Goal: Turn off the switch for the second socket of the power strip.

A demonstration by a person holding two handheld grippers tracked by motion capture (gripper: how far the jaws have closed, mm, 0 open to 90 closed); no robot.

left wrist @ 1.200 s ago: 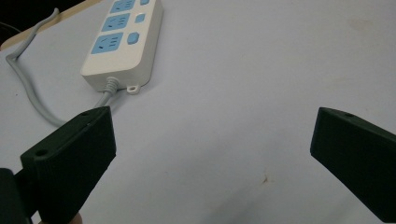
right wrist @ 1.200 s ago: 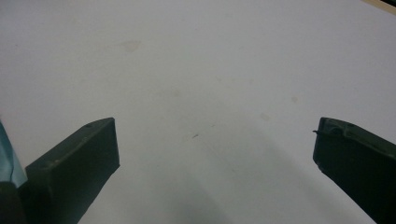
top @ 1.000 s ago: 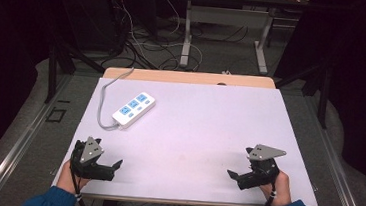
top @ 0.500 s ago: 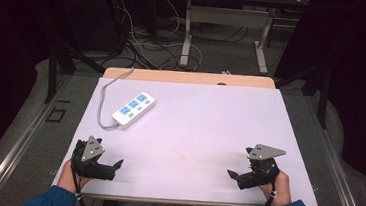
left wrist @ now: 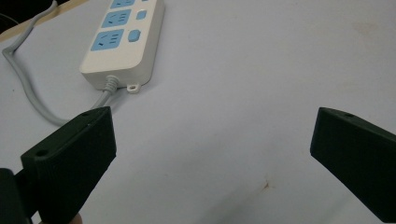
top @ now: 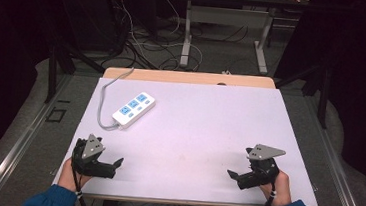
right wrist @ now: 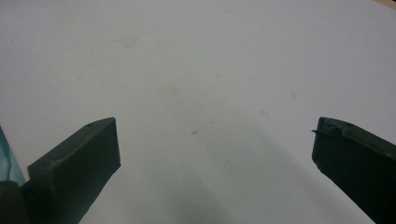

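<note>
No brand or lettering can be read on anything here. Near the front edge of the white worktop, the left tool and the right tool each rest low over bare surface with jaws spread wide and nothing between them, well apart from each other at opposite sides. Farther back on the left lies the white power strip with blue sockets, flat and angled, its grey cable looping off toward the rear edge, with nothing between it and the left tool.
</note>
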